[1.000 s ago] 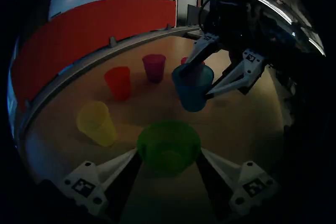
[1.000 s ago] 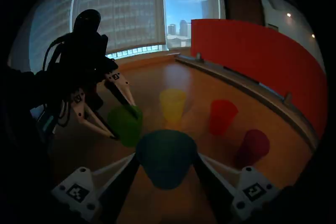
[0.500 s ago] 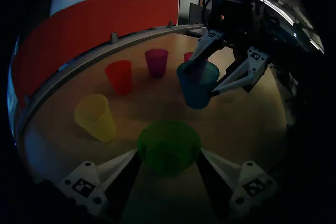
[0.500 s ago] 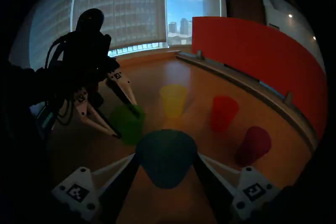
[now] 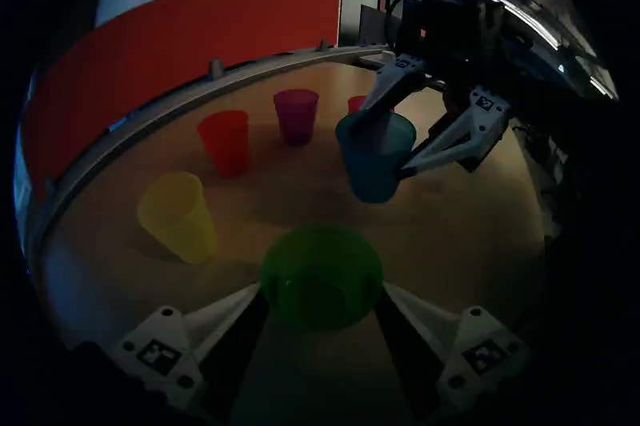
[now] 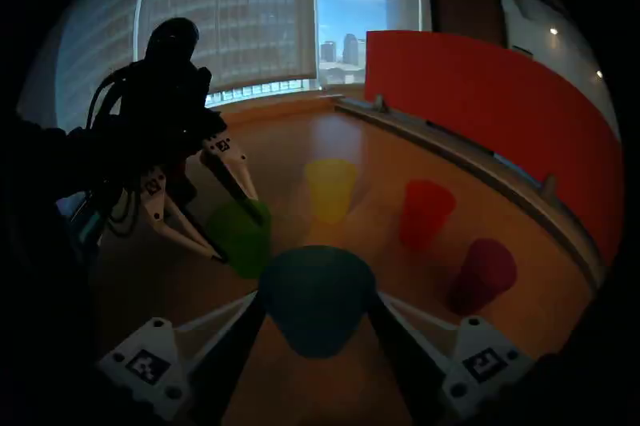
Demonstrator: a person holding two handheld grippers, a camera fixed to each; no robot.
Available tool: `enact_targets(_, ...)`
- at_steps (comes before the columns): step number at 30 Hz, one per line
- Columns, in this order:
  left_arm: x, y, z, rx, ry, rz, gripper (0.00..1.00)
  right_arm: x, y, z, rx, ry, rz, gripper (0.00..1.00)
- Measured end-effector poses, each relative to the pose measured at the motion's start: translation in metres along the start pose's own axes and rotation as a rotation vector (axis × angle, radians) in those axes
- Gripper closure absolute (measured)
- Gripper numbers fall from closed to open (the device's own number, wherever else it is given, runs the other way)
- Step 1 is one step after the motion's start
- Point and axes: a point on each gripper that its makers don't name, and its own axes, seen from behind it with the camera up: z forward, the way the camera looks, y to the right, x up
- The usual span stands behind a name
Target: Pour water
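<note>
Green cup [image 5: 322, 276], blue cup [image 6: 316, 298]: translucent plastic

The wooden table [image 5: 448, 226] bears a yellow cup [image 5: 174, 216], a red cup [image 5: 225, 141] and a purple cup [image 5: 295, 115], upright.

Behind the blue cup [image 5: 373, 162], a pinkish cup [image 5: 355, 102] is mostly hidden. The blue cup's contents are indiscernible.
</note>
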Motion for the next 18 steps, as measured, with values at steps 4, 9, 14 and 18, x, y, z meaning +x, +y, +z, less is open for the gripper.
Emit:
enact_targets(4,-0.0008,0.0007,-0.0005,0.000,0.001,-0.007,0.10,-0.0003,-0.0002,0.0014,0.002,0.000,0.002,0.09)
enact_targets(9,-0.0035,0.0030,-0.0011,-0.011,-0.009,-0.008,0.09,-0.0008,-0.0011,0.0025,0.001,-0.001,-0.003,0.09)
enact_targets(14,-0.0035,0.0051,-0.0016,-0.014,-0.010,0.000,0.08,-0.0032,-0.0007,0.0034,-0.003,-0.006,-0.009,0.09)
enact_targets(18,-0.0061,0.0079,-0.0023,-0.020,-0.017,-0.001,0.08,-0.0049,-0.0010,0.0057,-0.003,-0.008,-0.007,0.09)
